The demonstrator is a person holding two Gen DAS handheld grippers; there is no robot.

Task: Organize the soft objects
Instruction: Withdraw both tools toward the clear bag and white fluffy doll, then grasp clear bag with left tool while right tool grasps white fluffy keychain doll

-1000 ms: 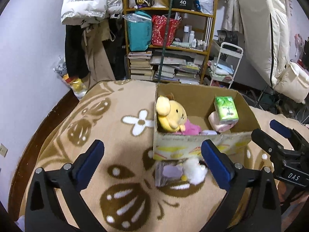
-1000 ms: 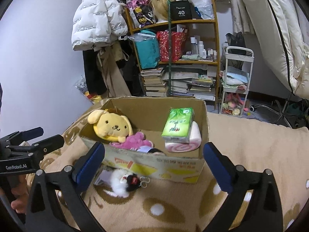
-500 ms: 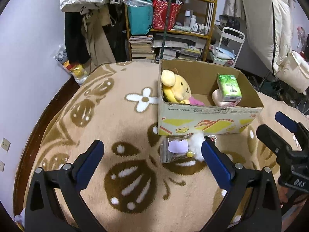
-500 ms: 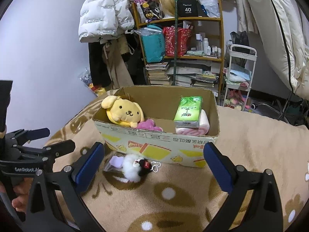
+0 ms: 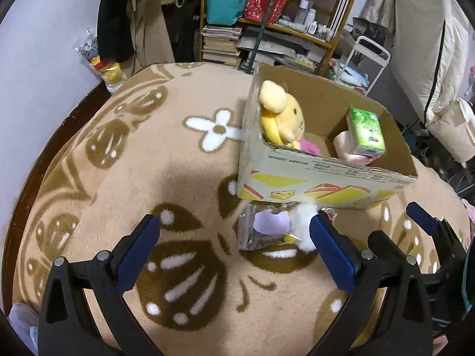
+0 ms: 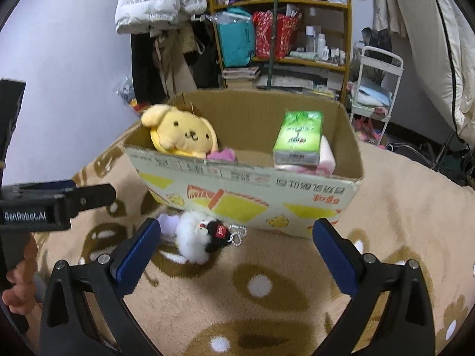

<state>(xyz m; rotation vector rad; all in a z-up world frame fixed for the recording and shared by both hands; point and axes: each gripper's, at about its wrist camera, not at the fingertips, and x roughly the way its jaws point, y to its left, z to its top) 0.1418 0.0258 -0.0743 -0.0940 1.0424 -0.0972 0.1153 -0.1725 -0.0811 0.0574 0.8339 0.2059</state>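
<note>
While both tools hang over the patterned blanket (image 5: 166, 160), the left gripper (image 5: 234, 240) is spread wide with nothing between its blue pads (image 5: 139, 249), and the right gripper (image 6: 236, 244) is just as wide and just as empty. Ahead sits the cardboard box (image 6: 246, 198), open at the top, yellow shapes printed on its front wall. Inside, at its left end, the yellow plush dog (image 6: 181, 135) leans against the wall, face out towards the right camera, and a pink soft thing (image 6: 222, 154) shows just beside it. Over at the box's right end, a green tissue pack (image 6: 298, 138) rests on a pink roll (image 6: 325, 157). Now look in front of the box, on the blanket: a fluffy white keychain toy (image 6: 196, 237) with a black-and-red piece and a bead chain lies close to the box's front wall, and a clear packet with a lilac shape (image 5: 264, 228) lies touching it on its left. From the left camera, that toy is partly hidden behind the right-hand pad, and the right gripper shows off to the right side. From the right camera, the left gripper juts in from the left edge, a hand (image 6: 19, 281) wrapped round its grip. Behind it all, a wooden shelf (image 6: 297, 29) crammed with bags, books and bottles.
</note>
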